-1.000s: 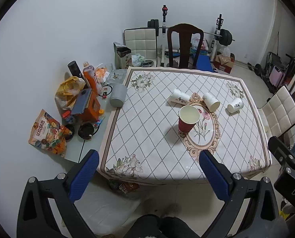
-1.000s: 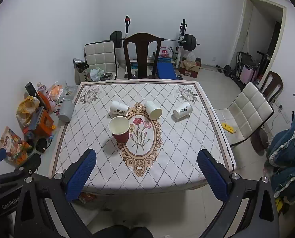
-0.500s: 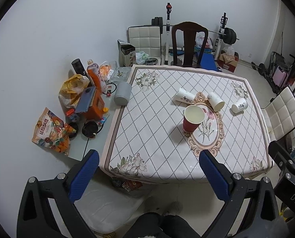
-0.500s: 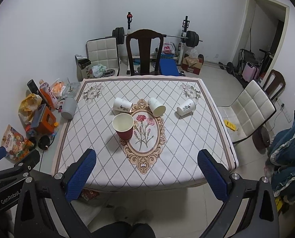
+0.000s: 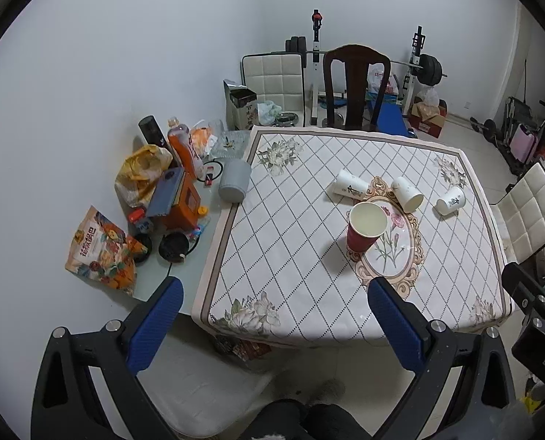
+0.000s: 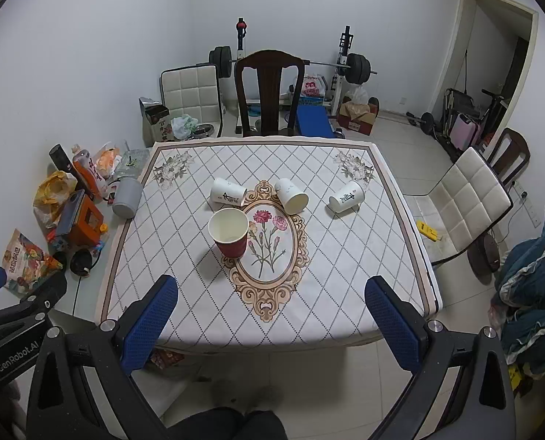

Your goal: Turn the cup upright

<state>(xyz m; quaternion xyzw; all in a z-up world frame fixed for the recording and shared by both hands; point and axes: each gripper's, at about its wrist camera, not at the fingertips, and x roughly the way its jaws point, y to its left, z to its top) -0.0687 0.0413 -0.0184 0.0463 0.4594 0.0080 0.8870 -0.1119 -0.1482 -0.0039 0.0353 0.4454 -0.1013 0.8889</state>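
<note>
Cups: I see the red cup upright mid-frame, three white cups lying above it; left gripper and right gripper gape wide, empty.

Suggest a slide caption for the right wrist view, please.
Red cup upright, three white cups on their sides.

Both grippers are held up in the air, pointing forward and down. The left gripper has its two blue-padded fingers spread wide — nothing between them. The right gripper is the same, its fingers wide apart and holding nothing.
</note>
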